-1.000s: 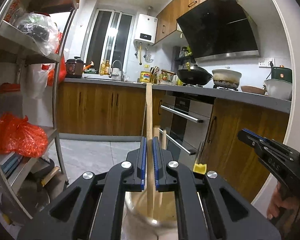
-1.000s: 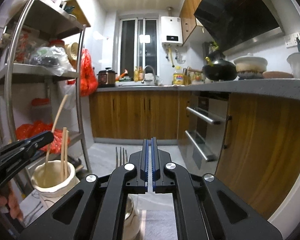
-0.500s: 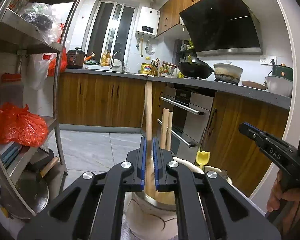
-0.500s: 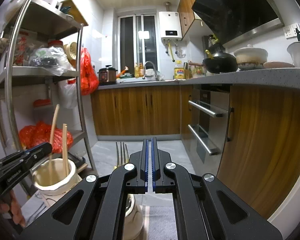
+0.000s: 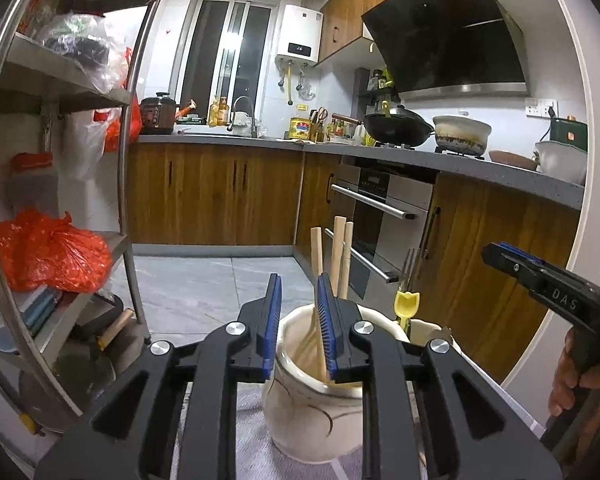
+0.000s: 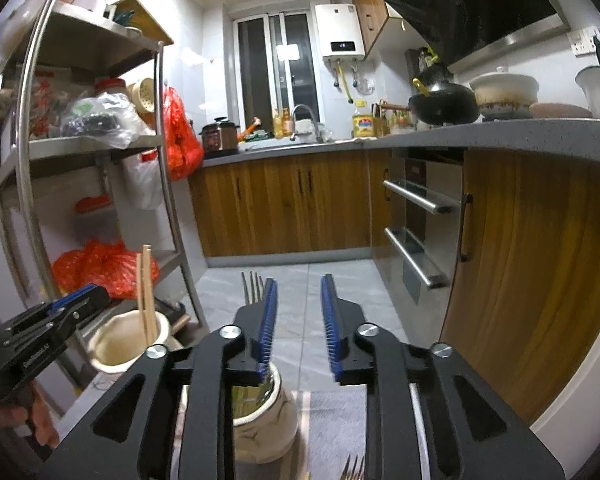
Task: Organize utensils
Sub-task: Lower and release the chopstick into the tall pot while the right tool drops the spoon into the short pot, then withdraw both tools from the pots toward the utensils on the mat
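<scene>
- Left wrist view, far left: steel shelf rack (image 5: 126,184), its curved upright running close along the frame edge; orange plastic bag (image 5: 50,254) on the middle shelf.
- Between rack and wooden cabinets: open grey tiled floor (image 5: 204,280), nothing standing on it.
- Centre: left gripper (image 5: 299,322), jaws apart with a clear gap and nothing between the blue pads. It hangs over the rim of a cream ceramic jar (image 5: 308,412).
- Jar holds three wooden handles (image 5: 334,256), upright and leaning slightly; the leftmost handle shows just inside the right-hand pad, contact cannot be told.
- Jar stands on a grey cloth mat (image 5: 252,444).
- Just right of the jar: a second cream jar (image 5: 426,328), mostly hidden, with a yellow utensil tip (image 5: 406,304) and fork tines rising from it.
- Right edge: the other tool's finger and a hand, near the cabinet face.
- Right wrist view, left: the wooden-handle jar beside the rack leg.
- Centre: right gripper (image 6: 299,322), jaws apart and empty, above the smaller jar; metal fork (image 6: 252,288) tines stand just left of the left pad.
- Right: oven (image 6: 420,220) handles and cabinet door close alongside; floor ahead open.
</scene>
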Demonstrator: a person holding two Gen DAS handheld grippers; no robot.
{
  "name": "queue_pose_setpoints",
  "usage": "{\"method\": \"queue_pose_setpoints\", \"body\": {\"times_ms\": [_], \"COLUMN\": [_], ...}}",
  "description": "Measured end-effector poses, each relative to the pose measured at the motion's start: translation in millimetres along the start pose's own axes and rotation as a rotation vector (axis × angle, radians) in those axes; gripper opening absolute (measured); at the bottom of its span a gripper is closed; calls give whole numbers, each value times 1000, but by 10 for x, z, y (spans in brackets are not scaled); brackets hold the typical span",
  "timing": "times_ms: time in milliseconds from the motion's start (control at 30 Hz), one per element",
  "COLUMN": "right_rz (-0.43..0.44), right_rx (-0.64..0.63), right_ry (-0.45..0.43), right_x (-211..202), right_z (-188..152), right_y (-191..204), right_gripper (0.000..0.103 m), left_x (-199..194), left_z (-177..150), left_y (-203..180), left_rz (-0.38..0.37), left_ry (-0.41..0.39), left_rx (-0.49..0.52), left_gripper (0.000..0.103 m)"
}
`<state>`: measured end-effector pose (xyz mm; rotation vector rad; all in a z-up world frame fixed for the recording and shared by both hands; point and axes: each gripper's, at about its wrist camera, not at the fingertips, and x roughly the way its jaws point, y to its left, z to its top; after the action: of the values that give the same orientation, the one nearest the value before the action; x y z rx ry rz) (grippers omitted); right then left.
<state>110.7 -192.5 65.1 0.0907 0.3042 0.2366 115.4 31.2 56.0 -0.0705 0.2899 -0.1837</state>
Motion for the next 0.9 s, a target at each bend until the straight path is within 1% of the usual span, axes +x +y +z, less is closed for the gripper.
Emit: {"method": "queue_pose_setpoints", "body": {"times_ms": [33,100,133,167,200,233,300,367,433,467,700,900], "right_rz": [3,7,11,13,17,23,17,15,6,2,-38,-59], "right_rx": [0,4,10,16,23,29,31,36,48,52,33,30], "right_ry": [2,1,1,-2,-6,-12,-6,4,18,25,57,108], "right_x": [-38,-104,-144,-175,-211,-265,-322,-374,-406,-418,-543,-595], "right_z": [8,18,25,30,32,21,-10,-53,-96,-116,-277,-476], "right_y": [2,-3,-11,-19,-32,-50,-78,-121,-164,-176,-201,-231], "right_gripper": [33,45,51,66,76,79,91,95,97,97,98,98], "left_x": [-31,-107,-140,-176,-233,-266,-351,-426,-510,-541,-679,-763], "left_z": [4,17,23,26,28,29,24,17,4,-3,-88,-213], "left_y": [-18,-51,-67,-81,-106,-116,-146,-169,-185,-188,-253,-226], "left_rz": [0,5,6,7,13,14,12,18,25,23,40,41], "left_ry": [2,2,0,-2,-6,-9,-13,-16,-23,-24,14,62], "left_rx": [6,19,25,30,37,40,47,51,44,39,46,15], "left_gripper": [22,30,39,50,55,61,69,87,95,97,97,97]}}
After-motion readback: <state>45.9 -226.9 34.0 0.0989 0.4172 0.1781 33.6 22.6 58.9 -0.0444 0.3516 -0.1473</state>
